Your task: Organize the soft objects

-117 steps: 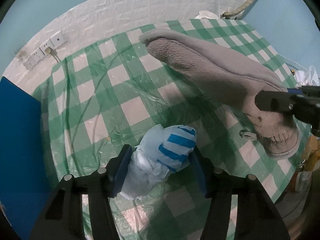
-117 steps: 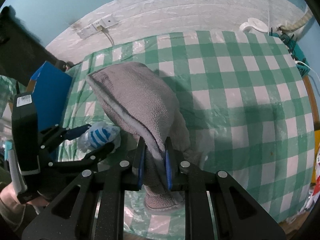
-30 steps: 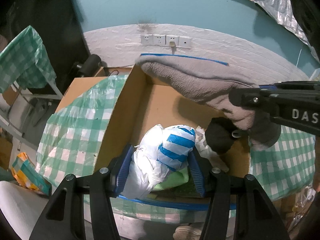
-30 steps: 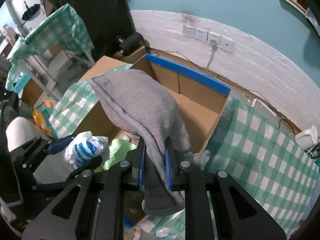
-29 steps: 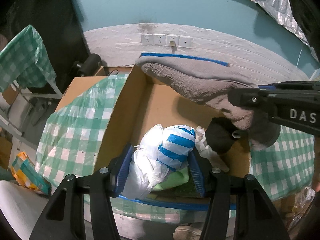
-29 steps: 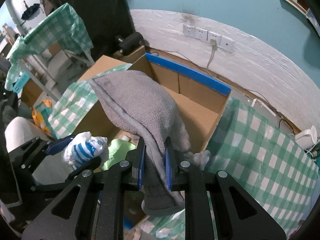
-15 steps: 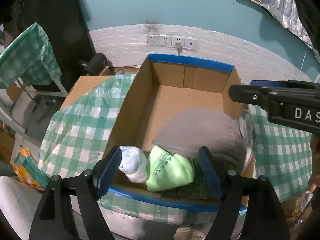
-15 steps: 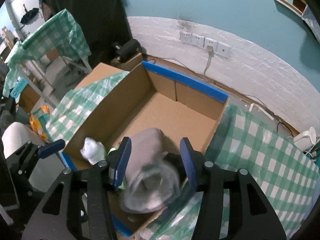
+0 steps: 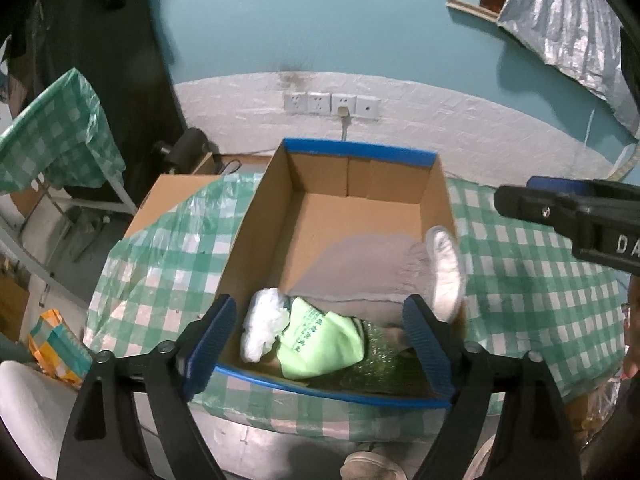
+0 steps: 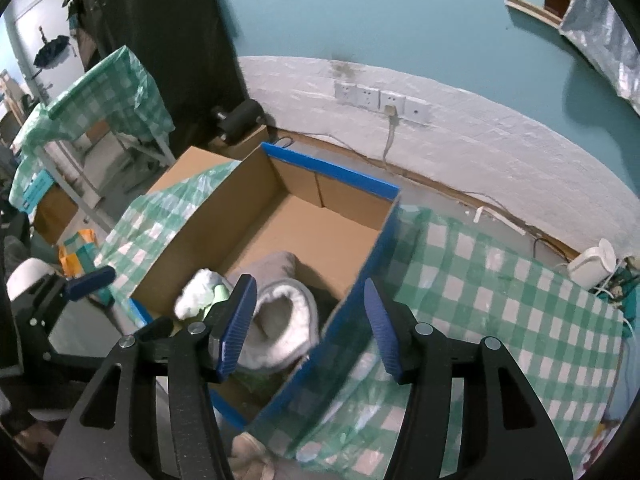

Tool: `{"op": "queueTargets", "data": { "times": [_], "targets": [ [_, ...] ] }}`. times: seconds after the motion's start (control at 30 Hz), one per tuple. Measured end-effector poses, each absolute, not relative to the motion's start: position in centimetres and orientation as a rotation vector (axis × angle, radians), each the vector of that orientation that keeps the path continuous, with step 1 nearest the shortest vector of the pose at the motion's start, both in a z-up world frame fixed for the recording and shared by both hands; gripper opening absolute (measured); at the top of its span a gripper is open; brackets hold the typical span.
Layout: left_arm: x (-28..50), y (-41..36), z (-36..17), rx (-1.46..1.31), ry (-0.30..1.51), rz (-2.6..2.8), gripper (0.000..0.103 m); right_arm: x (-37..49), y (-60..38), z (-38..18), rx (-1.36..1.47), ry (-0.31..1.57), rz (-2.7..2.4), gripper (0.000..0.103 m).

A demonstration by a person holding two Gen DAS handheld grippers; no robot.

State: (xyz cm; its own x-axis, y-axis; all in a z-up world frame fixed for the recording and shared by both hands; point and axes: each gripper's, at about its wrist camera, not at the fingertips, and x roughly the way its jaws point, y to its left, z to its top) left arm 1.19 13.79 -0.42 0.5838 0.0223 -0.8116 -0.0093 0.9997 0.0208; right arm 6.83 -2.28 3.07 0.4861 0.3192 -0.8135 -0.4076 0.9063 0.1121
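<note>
Both soft things have left the grippers since a moment ago and now lie inside the cardboard box [image 9: 362,216]: the grey slipper [image 9: 372,264] rests on the box floor with its white fleece opening toward the wall at 3 o'clock, and the white plastic-wrapped bundle [image 9: 262,322] sits at the near wall, touching a light green cloth [image 9: 324,340] at about 6 o'clock of the slipper. Under the green cloth a darker green bubbly sheet [image 9: 376,364] shows. The left gripper [image 9: 320,344] hangs above the near edge of the box; its jaws have just been opening, they stand wide apart and nothing is pressed between them. The right gripper [image 10: 308,324] is over the box corner, its jaws also just opened, apart and empty, with the slipper below them. Around the box lies the green checked tablecloth [image 9: 532,280], and behind it, at 12 o'clock, a white wall with sockets [image 9: 332,104].
</note>
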Motion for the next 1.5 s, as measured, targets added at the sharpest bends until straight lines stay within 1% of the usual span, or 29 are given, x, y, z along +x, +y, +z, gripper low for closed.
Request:
{"op": "queueTargets", "data": {
  "times": [0.07,0.13,0.2,0.4,0.9,1.13,1.5],
  "targets": [
    [0.7,13.5,0.2,0.018,0.926,0.005,0.087,6.2,-2.9,3.4,-0.111,0.958,0.418,0.06],
    [0.3,13.1,0.8,0.029,0.908,-0.009,0.087,5.6,-3.4,3.8,-0.118,0.954,0.401,0.061],
    [0.1,12.7,1.3,0.042,0.899,-0.017,0.092,5.0,-4.0,4.2,-0.12,0.945,0.386,0.061],
    [-0.8,11.3,2.3,0.073,0.857,-0.033,0.102,3.4,-5.8,5.2,-0.14,0.904,0.349,0.061],
    [-1.2,9.8,3.2,0.023,0.873,-0.062,0.102,0.2,-9.7,5.6,-0.154,0.83,0.291,0.062],
    [-1.2,8.4,3.0,0.078,0.858,-0.039,0.102,0.8,-10.8,4.0,-0.149,0.865,0.274,0.062],
    [-1.0,7.1,2.3,0.103,0.886,-0.06,0.102,1.0,-11.4,3.9,-0.14,0.87,0.27,0.062]
  ]
}}
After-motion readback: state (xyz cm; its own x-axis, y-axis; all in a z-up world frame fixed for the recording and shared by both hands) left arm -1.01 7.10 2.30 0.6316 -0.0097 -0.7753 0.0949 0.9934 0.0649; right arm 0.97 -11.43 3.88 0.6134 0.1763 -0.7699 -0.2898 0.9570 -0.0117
